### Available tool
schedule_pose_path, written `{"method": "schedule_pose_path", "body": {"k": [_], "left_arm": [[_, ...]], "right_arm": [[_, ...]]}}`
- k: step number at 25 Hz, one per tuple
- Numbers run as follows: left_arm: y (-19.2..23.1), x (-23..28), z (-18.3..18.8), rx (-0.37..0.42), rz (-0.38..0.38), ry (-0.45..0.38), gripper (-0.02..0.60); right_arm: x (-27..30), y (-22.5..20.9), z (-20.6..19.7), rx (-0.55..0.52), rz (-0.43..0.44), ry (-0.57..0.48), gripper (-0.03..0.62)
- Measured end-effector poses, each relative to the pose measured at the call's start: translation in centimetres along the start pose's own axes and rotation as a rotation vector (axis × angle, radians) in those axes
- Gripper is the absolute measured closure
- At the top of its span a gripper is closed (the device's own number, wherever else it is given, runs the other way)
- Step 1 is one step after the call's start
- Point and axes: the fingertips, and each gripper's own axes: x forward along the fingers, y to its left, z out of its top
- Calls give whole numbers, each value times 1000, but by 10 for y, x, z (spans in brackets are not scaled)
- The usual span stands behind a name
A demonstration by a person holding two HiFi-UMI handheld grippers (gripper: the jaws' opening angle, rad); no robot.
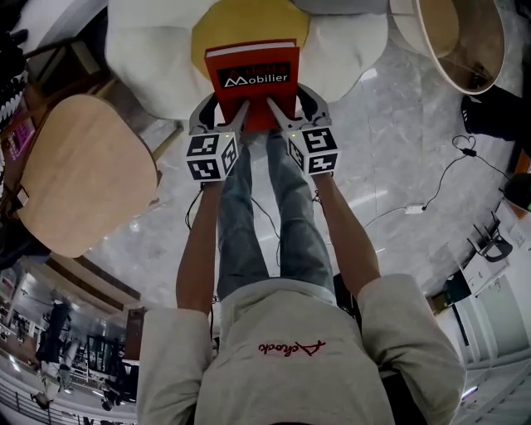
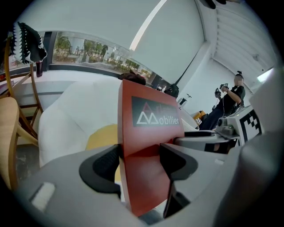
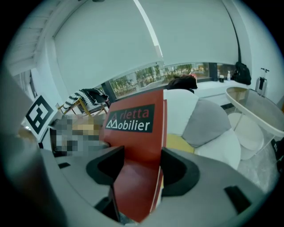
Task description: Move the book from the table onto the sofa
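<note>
The white sofa (image 1: 145, 54) bears a yellow cushion (image 1: 249, 23) and a grey cushion (image 3: 206, 122).

Left arm (image 1: 197, 241) and right arm (image 1: 347, 236) stretched forward, parallel; left gripper (image 1: 222, 113), right gripper (image 1: 296, 109) side by side; both sets of fingers (image 2: 176, 162) clamped on book (image 1: 253, 79).

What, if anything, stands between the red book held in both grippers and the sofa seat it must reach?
Nothing visible does. The left gripper and right gripper both clamp the book, which hangs above the yellow centre cushion of the sofa. The grey cushion lies off to one side, not under the book.
</note>
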Motion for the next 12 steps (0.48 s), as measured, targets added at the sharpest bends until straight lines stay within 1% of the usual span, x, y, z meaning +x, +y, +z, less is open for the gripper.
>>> {"method": "schedule_pose_path", "body": {"k": [12], "left_arm": [[35, 56, -28, -29, 4, 31, 293]], "right_arm": [[58, -27, -35, 9, 14, 42, 329]]}}
